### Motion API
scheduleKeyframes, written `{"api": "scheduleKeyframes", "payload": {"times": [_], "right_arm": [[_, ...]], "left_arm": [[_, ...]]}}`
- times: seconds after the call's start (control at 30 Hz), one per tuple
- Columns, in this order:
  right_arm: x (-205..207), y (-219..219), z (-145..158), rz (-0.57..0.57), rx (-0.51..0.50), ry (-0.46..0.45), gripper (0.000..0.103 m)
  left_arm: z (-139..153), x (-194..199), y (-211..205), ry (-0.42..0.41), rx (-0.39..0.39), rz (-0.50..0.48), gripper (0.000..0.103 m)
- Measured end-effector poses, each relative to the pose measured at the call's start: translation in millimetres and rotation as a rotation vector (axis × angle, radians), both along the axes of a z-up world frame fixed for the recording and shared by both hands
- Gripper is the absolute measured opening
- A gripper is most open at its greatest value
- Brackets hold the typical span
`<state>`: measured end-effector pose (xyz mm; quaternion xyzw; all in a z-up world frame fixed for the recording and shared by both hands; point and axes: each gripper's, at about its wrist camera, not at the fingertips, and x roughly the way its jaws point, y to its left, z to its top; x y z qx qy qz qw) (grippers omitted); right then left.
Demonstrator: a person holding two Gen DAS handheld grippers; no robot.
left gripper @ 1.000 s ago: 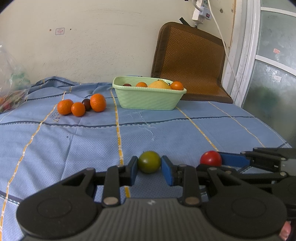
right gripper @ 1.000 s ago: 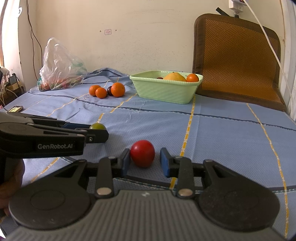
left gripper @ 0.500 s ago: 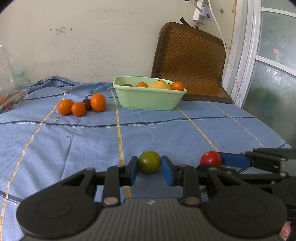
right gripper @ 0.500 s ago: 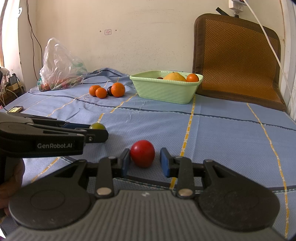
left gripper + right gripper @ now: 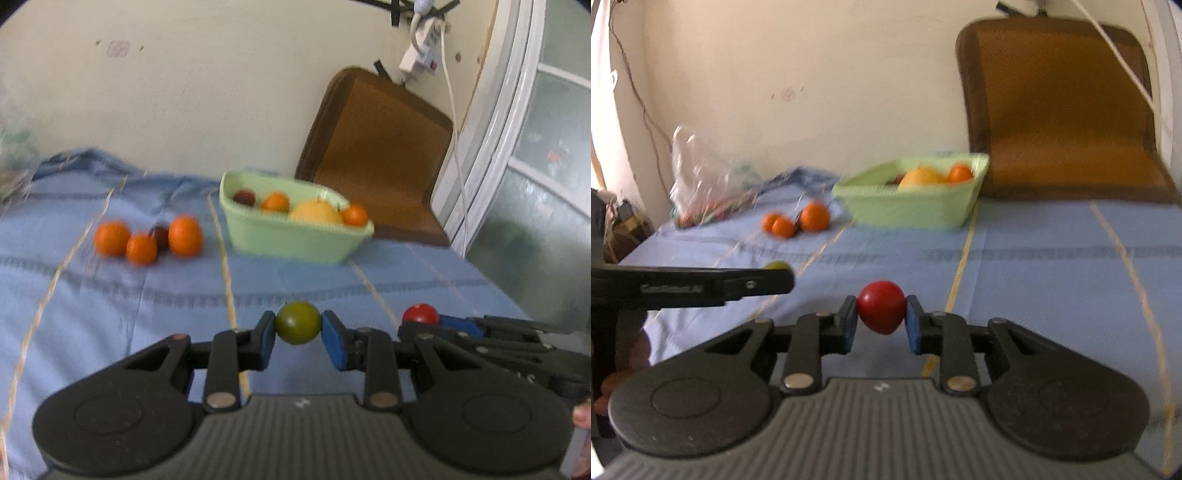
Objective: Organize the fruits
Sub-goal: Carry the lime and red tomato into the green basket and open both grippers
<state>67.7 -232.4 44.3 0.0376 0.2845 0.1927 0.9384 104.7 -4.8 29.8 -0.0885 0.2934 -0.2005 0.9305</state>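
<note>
Left gripper (image 5: 298, 328) pinches the green fruit (image 5: 297, 322); right gripper (image 5: 881, 319) clamps the red fruit (image 5: 881, 311), both seemingly lifted off the blue cloth (image 5: 1034, 266). Round skins could slip free en route to the green basket (image 5: 916, 206).

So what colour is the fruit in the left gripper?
Olive green fruit, clearest in the left wrist view.

Cream wall (image 5: 207, 96), scuffed, stood far beyond the jaws. Brown woven mat (image 5: 1067, 110) leaned against it, ahead and right. Frosted glass door (image 5: 535, 177) in white frame lay far right; blue striped cloth (image 5: 1034, 266) spread beneath.
</note>
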Motion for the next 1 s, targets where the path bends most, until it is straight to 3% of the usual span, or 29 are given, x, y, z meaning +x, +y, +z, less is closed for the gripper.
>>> {"api": "scheduleKeyframes", "payload": {"times": [0.17,0.4,0.57,0.6,0.63,0.7,1.0], "right_arm": [[51.4,-4.4,16.5,-0.015,-0.022,-0.082,0.030],[128.1,-9.2,13.1,-0.052,-0.021,-0.082,0.031],[152.3,-11.5,9.0,-0.046,-0.042,-0.093,0.032],[158.3,-10.2,9.0,-0.043,-0.048,-0.094,0.035],[163.9,-7.4,8.9,-0.042,-0.058,-0.098,0.047],[174.8,-3.7,8.1,-0.049,-0.080,-0.121,0.055],[159.2,-25.8,30.3,-0.116,0.040,-0.187,0.055]], "left_arm": [[20.4,51.8,-7.5,-0.028,-0.014,-0.006,0.028],[27.1,125.2,-28.2,0.024,0.001,0.007,0.028],[25.2,151.1,-35.1,0.038,0.015,0.023,0.049],[25.4,156.5,-35.4,0.039,0.018,0.030,0.050],[26.1,158.6,-34.4,0.040,0.013,0.037,0.050],[29.1,156.1,-28.2,0.035,-0.007,0.046,0.050],[41.3,112.7,49.1,-0.007,-0.072,0.152,0.050]]}}
